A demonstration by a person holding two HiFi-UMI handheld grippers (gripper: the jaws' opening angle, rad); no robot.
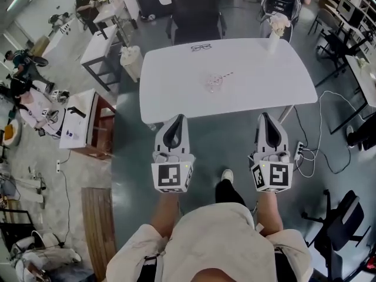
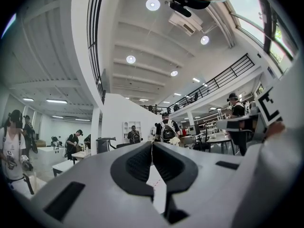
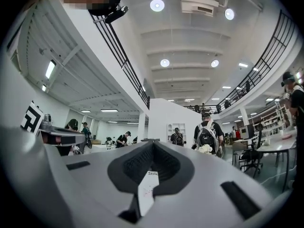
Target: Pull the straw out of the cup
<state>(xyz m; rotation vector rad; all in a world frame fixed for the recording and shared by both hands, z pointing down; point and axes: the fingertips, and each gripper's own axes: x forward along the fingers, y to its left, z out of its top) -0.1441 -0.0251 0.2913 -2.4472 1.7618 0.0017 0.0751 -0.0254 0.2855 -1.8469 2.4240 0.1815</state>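
A clear cup point(image 1: 212, 84) stands near the middle of the white table point(image 1: 170, 93), with a red-and-white straw point(image 1: 224, 76) leaning out of it to the right. My left gripper point(image 1: 178, 118) and right gripper point(image 1: 264, 116) are held side by side at the table's near edge, well short of the cup. Both point level toward the table. In the left gripper view the left gripper point(image 2: 152, 144) has its dark pads pressed together with nothing between them. The right gripper point(image 3: 152, 145) looks the same in its own view.
A pair of glasses point(image 1: 201, 47) lies at the table's far edge and a white vase of flowers point(image 1: 275, 27) stands at its far right corner. A black chair point(image 1: 197, 10) sits behind the table. Cables and a power strip point(image 1: 300, 151) lie on the floor at right. Other desks point(image 1: 79, 125) stand at left.
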